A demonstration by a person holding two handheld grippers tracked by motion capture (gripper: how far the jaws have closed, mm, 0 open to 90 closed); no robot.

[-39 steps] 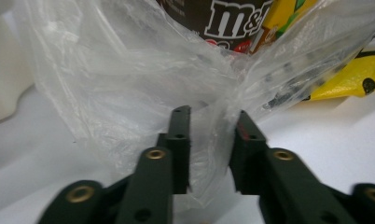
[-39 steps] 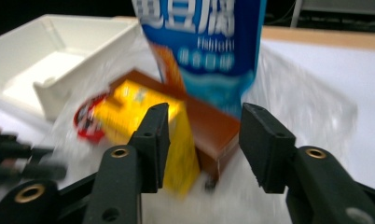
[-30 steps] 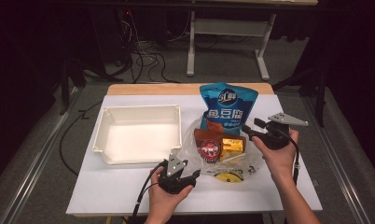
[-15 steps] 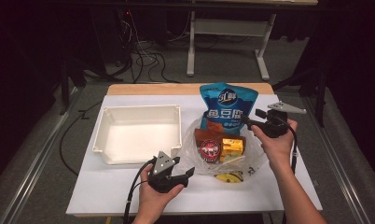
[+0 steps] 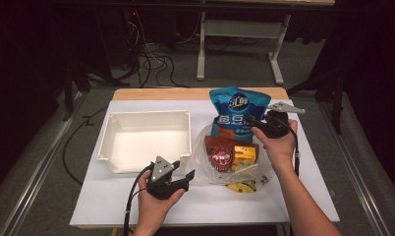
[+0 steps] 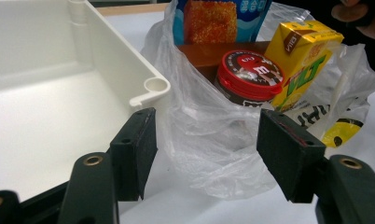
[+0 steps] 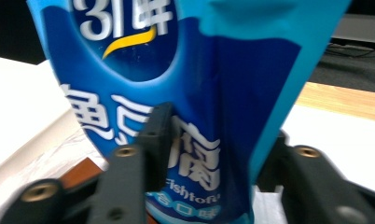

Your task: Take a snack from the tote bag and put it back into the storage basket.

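I am closing the right claw [image 7: 209, 154] on the blue fish tofu bag [image 7: 176, 93] standing behind the plastic bag [image 6: 213, 140]; my left claw [image 6: 206, 154] is hovering spread, level, facing that plastic bag on the counter [image 5: 112, 201].

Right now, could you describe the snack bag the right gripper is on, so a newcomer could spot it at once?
Start at the white tray; right of it lies a clear plastic bag of snacks. The blue pouch stands tallest at its far end, pinched by the right gripper, unlike the red-lidded jar and yellow carton.
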